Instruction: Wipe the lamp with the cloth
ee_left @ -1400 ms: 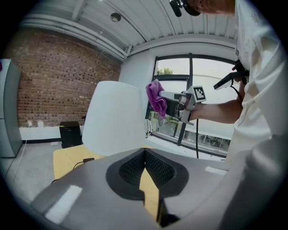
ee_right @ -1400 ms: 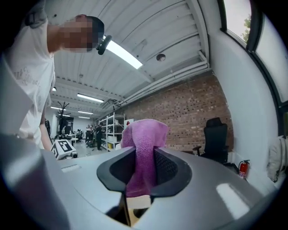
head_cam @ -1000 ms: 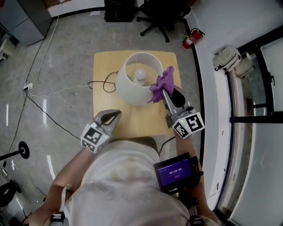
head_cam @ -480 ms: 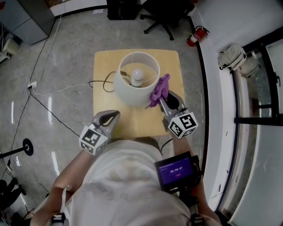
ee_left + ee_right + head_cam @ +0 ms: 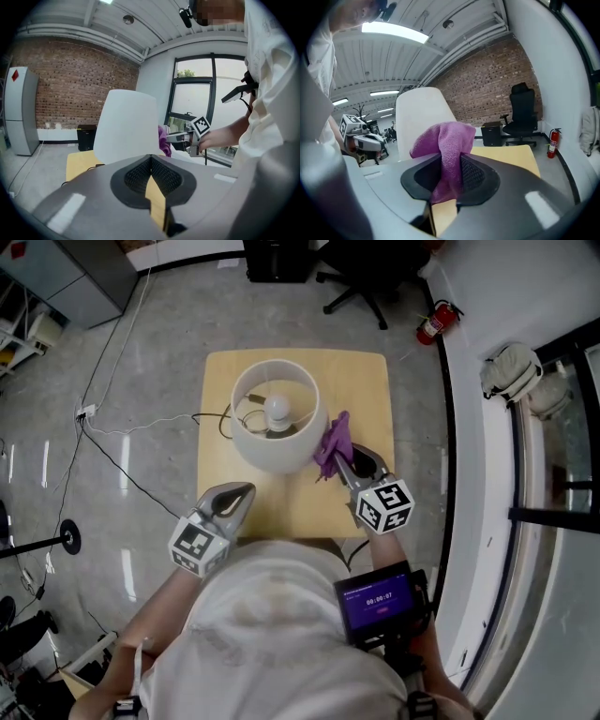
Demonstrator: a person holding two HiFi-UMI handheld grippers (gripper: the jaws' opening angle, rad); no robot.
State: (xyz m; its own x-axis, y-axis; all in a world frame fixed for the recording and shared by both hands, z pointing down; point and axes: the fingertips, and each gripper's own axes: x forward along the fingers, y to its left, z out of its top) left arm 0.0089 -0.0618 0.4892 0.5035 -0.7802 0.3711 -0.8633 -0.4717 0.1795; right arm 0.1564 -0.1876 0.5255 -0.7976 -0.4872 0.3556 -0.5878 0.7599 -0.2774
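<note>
The lamp, with a white shade (image 5: 274,432) and a bare bulb (image 5: 277,409), stands on a small yellow table (image 5: 361,390). My right gripper (image 5: 339,457) is shut on a purple cloth (image 5: 334,444) and holds it against the shade's right side, low down. In the right gripper view the cloth (image 5: 447,140) bulges out between the jaws, with the shade (image 5: 422,119) just behind it. My left gripper (image 5: 240,495) hovers shut and empty over the table's near left edge, short of the shade (image 5: 126,126).
A black cord (image 5: 217,418) loops on the table left of the lamp and runs off onto the floor. An office chair (image 5: 361,277) and a fire extinguisher (image 5: 436,324) stand beyond the table. A wall runs along the right.
My right gripper has carried the cloth down the shade's right side, from near the top rim to its lower part. The left gripper has shifted only slightly.
</note>
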